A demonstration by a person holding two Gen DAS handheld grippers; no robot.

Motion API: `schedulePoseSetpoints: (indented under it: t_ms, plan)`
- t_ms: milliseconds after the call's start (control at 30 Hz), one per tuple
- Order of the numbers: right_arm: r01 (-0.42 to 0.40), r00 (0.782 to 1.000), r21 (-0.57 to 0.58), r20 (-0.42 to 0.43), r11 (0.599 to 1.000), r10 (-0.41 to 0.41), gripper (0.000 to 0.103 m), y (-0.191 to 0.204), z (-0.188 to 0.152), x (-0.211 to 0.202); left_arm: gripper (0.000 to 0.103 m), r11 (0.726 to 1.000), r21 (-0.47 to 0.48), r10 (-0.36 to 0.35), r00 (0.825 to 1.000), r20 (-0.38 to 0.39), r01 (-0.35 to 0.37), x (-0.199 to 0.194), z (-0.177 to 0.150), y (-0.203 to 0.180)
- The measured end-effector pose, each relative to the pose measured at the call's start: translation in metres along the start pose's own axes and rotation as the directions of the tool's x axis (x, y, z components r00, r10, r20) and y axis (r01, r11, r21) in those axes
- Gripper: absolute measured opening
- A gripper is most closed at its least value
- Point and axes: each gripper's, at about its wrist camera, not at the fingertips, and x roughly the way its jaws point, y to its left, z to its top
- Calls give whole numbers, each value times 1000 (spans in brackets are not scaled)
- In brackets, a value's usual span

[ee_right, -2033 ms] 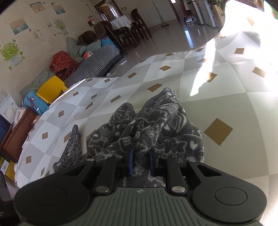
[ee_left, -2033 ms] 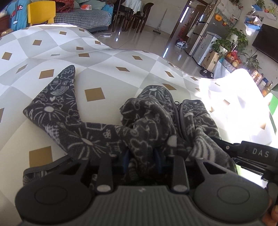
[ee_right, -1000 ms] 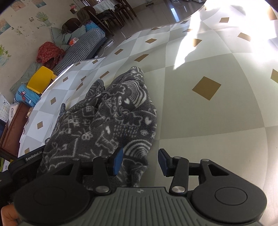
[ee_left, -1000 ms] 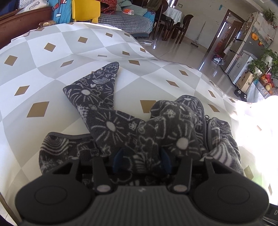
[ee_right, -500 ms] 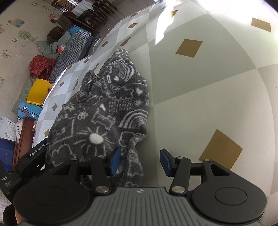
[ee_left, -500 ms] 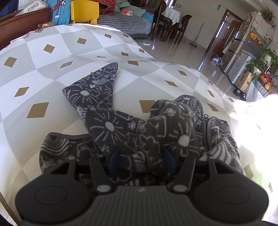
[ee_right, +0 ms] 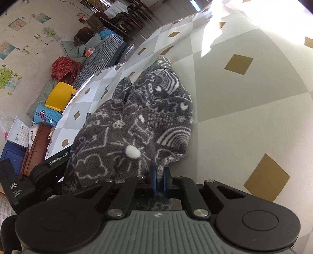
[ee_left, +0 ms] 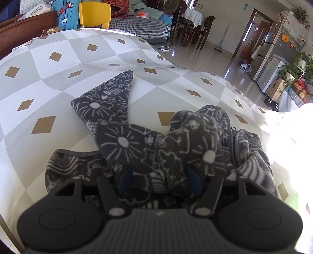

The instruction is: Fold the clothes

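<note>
A dark grey fleece jacket point(ee_left: 191, 136) with white doodle print lies bunched on the table point(ee_left: 58, 82). One sleeve point(ee_left: 109, 97) reaches to the far left, and the zipper point(ee_left: 232, 136) runs down the right side. My left gripper point(ee_left: 158, 179) is open, its blue pads wide apart with a hump of fleece lying loose between them. In the right wrist view the jacket point(ee_right: 140, 121) is heaped to the left, and my right gripper point(ee_right: 160, 179) is shut on its near edge. The left gripper's body point(ee_right: 49, 162) shows at the heap's left side.
The table carries a grey and white checked cover with gold diamonds point(ee_right: 244, 107), bare to the right of the jacket. Its far edge point(ee_left: 176, 64) drops to a shiny floor. A yellow chair point(ee_left: 93, 13) and a sofa point(ee_left: 137, 27) stand beyond it.
My left gripper let go of the fleece and spread its fingers. My right gripper opened, swung round to the jacket's right edge, and has just shut on the hem.
</note>
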Motion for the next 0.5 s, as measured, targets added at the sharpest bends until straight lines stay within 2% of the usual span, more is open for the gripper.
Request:
schedulePoseSetpoints:
  t_ms: [200,500]
  plan:
    - [-26,994,-45,103,999,30,6,11,10,-19,61,1000,17,21,1000,11,-21,-1,0,-1]
    - [-59,969,-89,233,994,79,5,25,30,-48,64,999,1,42,999,18,-42,-5,3,3]
